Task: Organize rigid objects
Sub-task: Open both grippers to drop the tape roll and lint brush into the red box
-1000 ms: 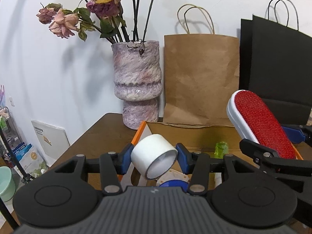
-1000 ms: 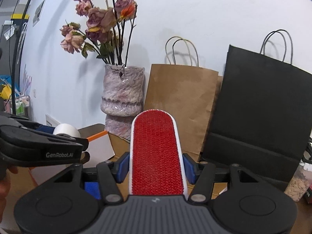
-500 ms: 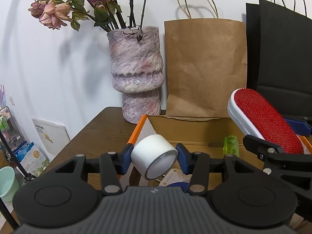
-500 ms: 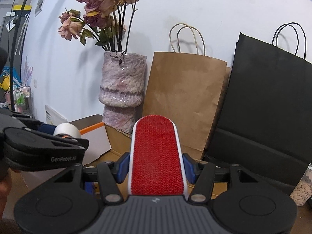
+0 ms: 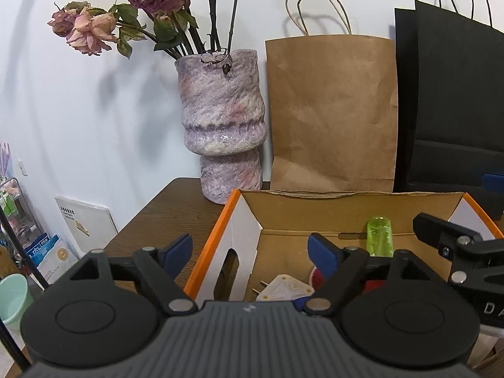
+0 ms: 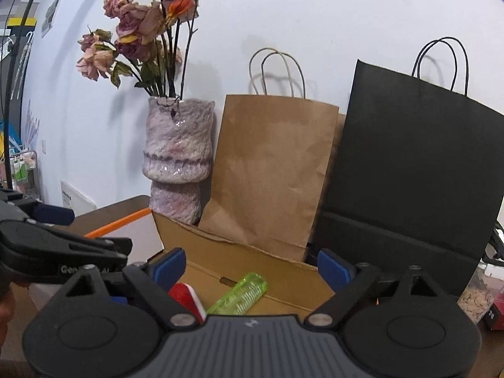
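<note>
Lint brush (image 6: 186,299) | in box (image 6: 239,252) (below right fingers (image 6: 252,266)) | both fingers opening, nothing between

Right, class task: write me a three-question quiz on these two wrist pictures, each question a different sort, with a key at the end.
1. True or false: the translucent green plastic tube lies inside the open orange-edged cardboard box.
2. Which stands directly left of the brown paper bag with handles? A: the black paper bag; B: the mottled purple ceramic vase of dried roses; C: a white tape roll.
3. Fill in: the red-faced lint brush lies in the ____.

Key: 1 true; 2 B; 3 box. Neither the left gripper nor the right gripper has anything between its opening jaws.
</note>
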Demonstrator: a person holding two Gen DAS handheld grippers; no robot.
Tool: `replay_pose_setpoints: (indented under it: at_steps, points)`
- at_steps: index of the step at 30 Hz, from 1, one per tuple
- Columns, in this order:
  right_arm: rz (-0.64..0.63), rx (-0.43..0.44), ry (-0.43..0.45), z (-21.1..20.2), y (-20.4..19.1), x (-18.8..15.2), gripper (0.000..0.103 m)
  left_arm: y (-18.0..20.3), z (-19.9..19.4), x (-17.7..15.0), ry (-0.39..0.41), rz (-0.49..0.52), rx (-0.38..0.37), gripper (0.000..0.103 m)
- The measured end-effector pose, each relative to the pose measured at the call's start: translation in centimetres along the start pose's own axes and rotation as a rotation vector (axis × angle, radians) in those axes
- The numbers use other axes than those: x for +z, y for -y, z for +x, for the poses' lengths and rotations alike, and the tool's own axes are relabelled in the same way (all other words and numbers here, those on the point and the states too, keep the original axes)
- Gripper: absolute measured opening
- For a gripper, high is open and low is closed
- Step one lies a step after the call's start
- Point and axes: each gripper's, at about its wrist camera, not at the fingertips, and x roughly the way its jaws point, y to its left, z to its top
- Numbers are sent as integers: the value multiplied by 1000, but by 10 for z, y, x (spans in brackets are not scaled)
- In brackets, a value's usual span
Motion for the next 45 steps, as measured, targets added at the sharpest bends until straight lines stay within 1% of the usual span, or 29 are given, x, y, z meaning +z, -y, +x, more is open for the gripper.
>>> replay_pose_setpoints:
  at_steps: [3, 5, 8, 10, 11, 15, 21, 33, 45]
  points:
    - [2, 0, -6, 0, -1, -1, 96, 0, -1, 0, 1, 7, 1, 88]
    - [-2, -6, -6, -2, -2, -2, 97, 1, -3, 0, 6, 11, 1, 91]
    - [5, -14, -10, -5, -1, -3, 100, 1, -7, 0, 15, 14, -3, 98]
    - [15, -18, -12, -7, 1, -4, 103, 1, -10, 0, 25, 19, -2, 100]
    - [21, -20, -12, -9, 2, -5, 103, 1, -12, 0, 30, 20, -3, 103]
    - [51, -16, -21, -14, 6, -9, 103, 2, -20, -2, 44, 27, -9, 103]
    - [62, -21, -20, -27, 5, -14, 103, 2, -35, -6, 60, 39, -24, 103]
    - [104, -29, 4, -67, 4, -24, 103, -8, -62, -18, 54, 24, -40, 103]
    - [141, -37, 18, -112, -6, -38, 103, -26, -102, -34, 64, -4, -58, 103]
